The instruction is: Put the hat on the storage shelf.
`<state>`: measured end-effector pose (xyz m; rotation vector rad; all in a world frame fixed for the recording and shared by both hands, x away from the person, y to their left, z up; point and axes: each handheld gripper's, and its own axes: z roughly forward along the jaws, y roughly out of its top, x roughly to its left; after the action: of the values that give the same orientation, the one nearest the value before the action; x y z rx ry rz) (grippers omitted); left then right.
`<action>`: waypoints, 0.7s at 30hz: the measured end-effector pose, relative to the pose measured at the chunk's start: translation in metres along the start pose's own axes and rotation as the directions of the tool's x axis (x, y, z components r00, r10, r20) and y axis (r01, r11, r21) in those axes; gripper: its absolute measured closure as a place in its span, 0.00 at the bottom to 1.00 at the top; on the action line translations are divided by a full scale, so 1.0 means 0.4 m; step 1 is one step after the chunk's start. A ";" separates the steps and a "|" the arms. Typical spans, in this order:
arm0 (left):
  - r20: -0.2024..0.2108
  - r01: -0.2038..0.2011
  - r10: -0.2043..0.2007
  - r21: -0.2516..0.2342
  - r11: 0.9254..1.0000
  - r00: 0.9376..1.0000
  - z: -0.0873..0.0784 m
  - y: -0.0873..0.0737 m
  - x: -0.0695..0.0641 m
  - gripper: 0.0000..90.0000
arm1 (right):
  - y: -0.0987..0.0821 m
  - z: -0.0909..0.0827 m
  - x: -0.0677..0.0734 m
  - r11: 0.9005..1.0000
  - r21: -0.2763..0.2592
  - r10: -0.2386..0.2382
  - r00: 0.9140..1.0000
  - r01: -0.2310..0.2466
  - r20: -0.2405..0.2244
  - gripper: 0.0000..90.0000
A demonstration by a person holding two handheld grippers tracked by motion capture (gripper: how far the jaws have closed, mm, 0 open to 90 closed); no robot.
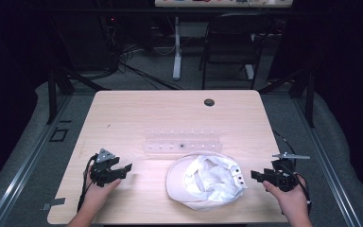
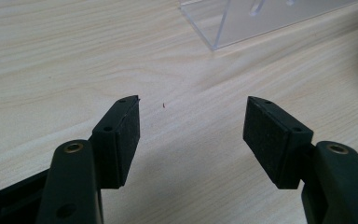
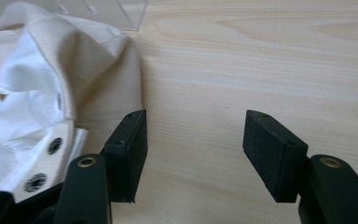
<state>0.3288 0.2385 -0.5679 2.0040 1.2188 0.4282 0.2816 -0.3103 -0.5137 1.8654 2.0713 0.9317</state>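
1. Upside down, the cream baseball cap (image 1: 203, 182) lay on the near middle of the pale wood-grain table (image 1: 132, 113), its white lining facing up and its long axis running roughly left to right.
2. Its brim curved round the left side; the strap with dark metal snaps (image 3: 51, 147) pointed right, toward the right gripper (image 1: 260, 176).
3. No brand or writing could be read on the cap.
4. A clear acrylic rack (image 1: 183, 141), long and low, stood just behind the cap, parallel to the table's far edge.
5. The left gripper (image 1: 123, 169) rested well left of the cap, its jaws spread wide with nothing between them.
6. The right gripper sat just beside the strap end, jaws wide apart and holding nothing, with bare wood between the flat black rubbery pads (image 3: 272, 149).
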 end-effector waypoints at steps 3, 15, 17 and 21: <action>0.001 -0.003 0.003 0.003 1.000 1.000 0.001 0.000 -0.001 0.41 | 0.019 -0.009 0.004 1.000 0.020 0.009 0.999 -0.009 -0.032 0.44; -0.003 -0.016 0.016 0.007 1.000 1.000 0.002 0.000 -0.005 0.40 | 0.069 -0.017 0.057 0.993 0.116 -0.001 0.991 0.016 -0.131 0.43; -0.004 -0.016 0.016 0.007 1.000 1.000 0.003 -0.001 -0.005 0.40 | 0.073 -0.016 0.061 0.992 0.125 0.013 0.988 0.007 -0.154 0.43; -0.004 -0.023 0.023 -0.001 1.000 1.000 0.000 0.001 -0.007 0.40 | 0.081 -0.008 0.077 0.988 0.153 0.031 0.982 -0.002 -0.187 0.43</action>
<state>0.3276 0.2362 -0.5674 2.0185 1.1990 0.4443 0.3009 -0.2820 -0.4851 1.9386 2.3003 1.0171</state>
